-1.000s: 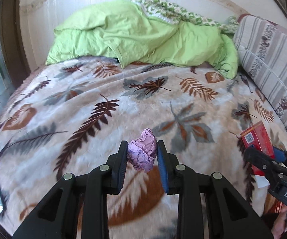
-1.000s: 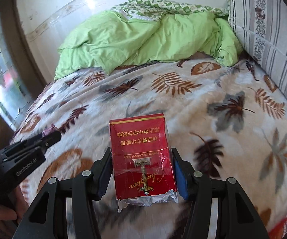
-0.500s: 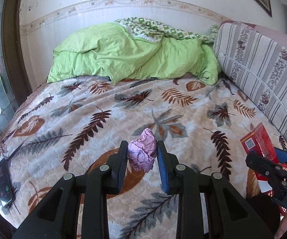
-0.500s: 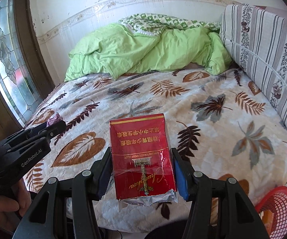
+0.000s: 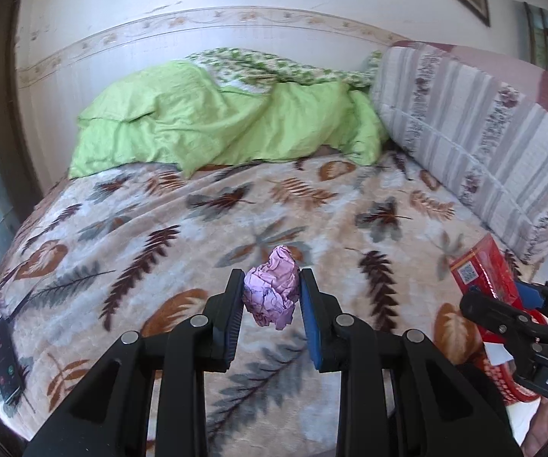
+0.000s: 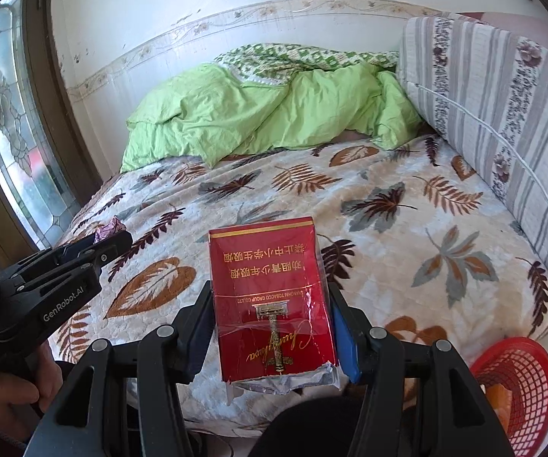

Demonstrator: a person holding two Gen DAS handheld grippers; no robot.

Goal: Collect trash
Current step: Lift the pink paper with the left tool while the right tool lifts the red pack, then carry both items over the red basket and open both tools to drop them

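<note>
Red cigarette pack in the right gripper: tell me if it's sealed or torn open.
Torn open. The red cigarette pack shows a ragged end with silver foil liner exposed, nearest the camera. Contents cannot be told.

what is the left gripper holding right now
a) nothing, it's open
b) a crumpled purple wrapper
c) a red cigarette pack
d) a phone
b: in the left wrist view the left gripper is shut on the crumpled purple wrapper, while the red cigarette pack sits in the right gripper and the phone lies on the bed.
</note>
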